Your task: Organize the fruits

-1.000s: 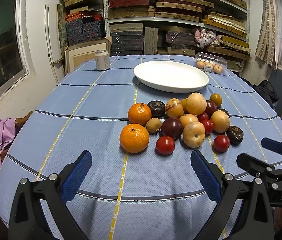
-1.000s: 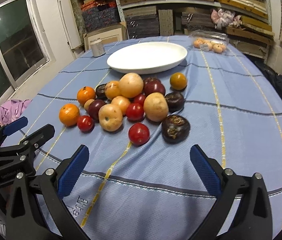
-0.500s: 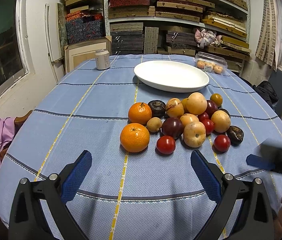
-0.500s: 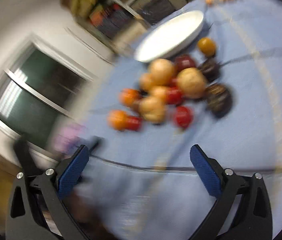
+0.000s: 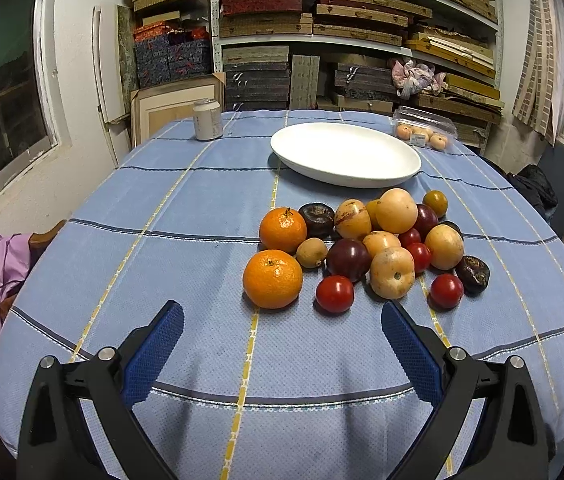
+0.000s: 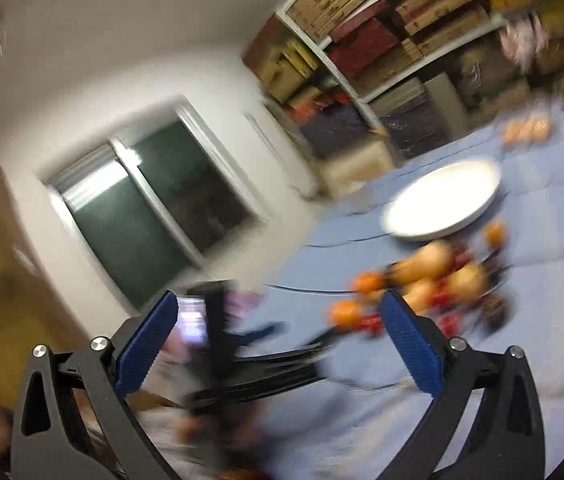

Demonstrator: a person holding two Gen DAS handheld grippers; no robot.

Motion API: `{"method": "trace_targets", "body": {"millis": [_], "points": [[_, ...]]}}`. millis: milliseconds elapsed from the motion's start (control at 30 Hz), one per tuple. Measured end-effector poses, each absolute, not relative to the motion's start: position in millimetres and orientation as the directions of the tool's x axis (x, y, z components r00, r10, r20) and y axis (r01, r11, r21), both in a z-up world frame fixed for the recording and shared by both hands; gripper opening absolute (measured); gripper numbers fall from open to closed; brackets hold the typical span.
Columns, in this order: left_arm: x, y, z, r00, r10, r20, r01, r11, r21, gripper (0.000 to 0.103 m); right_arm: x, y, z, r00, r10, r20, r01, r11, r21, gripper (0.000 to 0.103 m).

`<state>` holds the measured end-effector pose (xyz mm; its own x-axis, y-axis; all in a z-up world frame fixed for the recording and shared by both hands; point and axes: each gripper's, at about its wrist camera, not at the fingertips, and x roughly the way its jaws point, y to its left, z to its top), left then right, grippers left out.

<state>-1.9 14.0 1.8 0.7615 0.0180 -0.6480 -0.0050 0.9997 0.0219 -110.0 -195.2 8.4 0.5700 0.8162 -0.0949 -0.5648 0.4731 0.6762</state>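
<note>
No writing is legible anywhere. The white plate (image 5: 345, 156) holds nothing. Behind it, a clear box (image 5: 423, 130) contains small orange fruits, and a pale can (image 5: 208, 119) stands on the blue tablecloth (image 5: 162, 216). The loose fruits (image 5: 361, 248) lie heaped on the cloth just before the plate. The left gripper (image 5: 282, 344) hovers near the pile, spread wide and empty. The right gripper (image 6: 278, 340), in a blurred, tilted view, is likewise spread and empty.

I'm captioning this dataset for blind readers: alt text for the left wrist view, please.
An open gripper hovers over a blue tablecloth before a pile of fruit: oranges, tomatoes, plums, pears. An empty white plate sits behind it.
</note>
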Motion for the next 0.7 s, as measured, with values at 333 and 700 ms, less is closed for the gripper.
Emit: {"method": "trace_targets", "body": {"millis": [333, 700], "points": [[-5, 18, 3, 0.769, 0.025, -0.639, -0.018, 1.000, 0.019, 0.100, -108, -162, 5, 0.818, 0.337, -0.465, -0.301, 0.941, 0.153, 0.099], [2, 5, -4, 0.755, 0.037, -0.655, -0.011, 0.999, 0.045, 0.100, -34, -171, -30, 0.782, 0.212, -0.586, -0.165, 0.977, 0.133, 0.099]]}}
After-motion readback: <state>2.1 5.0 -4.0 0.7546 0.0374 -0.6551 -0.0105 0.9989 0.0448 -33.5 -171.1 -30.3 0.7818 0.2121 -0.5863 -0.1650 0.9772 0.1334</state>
